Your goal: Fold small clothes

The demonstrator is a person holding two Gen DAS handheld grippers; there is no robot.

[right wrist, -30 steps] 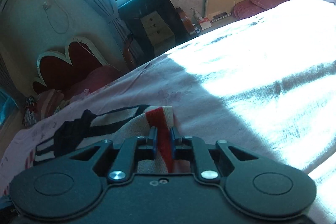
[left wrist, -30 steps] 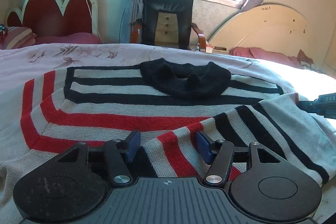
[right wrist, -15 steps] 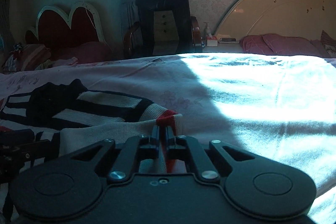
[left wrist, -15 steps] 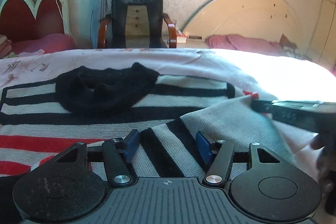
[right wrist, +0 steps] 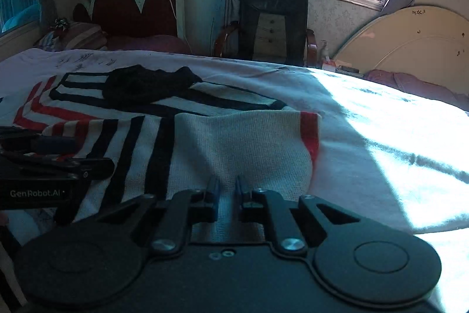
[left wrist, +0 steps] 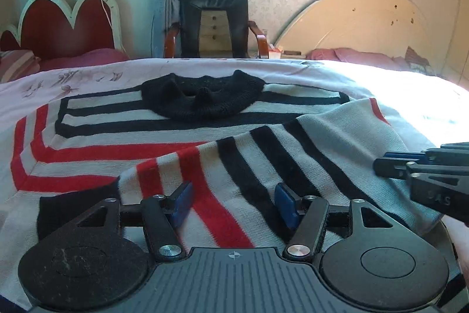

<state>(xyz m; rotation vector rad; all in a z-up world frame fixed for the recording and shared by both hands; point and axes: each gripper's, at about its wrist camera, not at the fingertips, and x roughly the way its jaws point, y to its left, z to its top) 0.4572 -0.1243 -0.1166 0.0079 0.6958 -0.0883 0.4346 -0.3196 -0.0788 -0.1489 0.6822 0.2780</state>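
A white sweater [left wrist: 146, 137] with red and black stripes and a black collar [left wrist: 205, 99] lies flat on the bed. One sleeve [left wrist: 293, 151] is folded across its body, its red cuff [right wrist: 310, 131] at the right. My left gripper [left wrist: 234, 204] hovers open over this sleeve, pads well apart. My right gripper [right wrist: 225, 195] sits low over the sleeve's white end; its jaws are opening, a narrow gap shows between them, and the cloth lies flat there unpinched. Each gripper shows in the other's view: the right gripper [left wrist: 381, 166] and the left gripper [right wrist: 73, 157].
The pale pink bedsheet [left wrist: 88, 72] spreads around the sweater, with bright sun on its right part [right wrist: 395, 137]. Beyond the bed stand a black armchair [left wrist: 214, 19], a red heart-shaped headboard [left wrist: 67, 25] and a cream round headboard [left wrist: 351, 25].
The right gripper rolled level, let go of the sleeve's red cuff and drew back; the sleeve now lies flat. The left gripper's view swung right, then back left, jaws still open.
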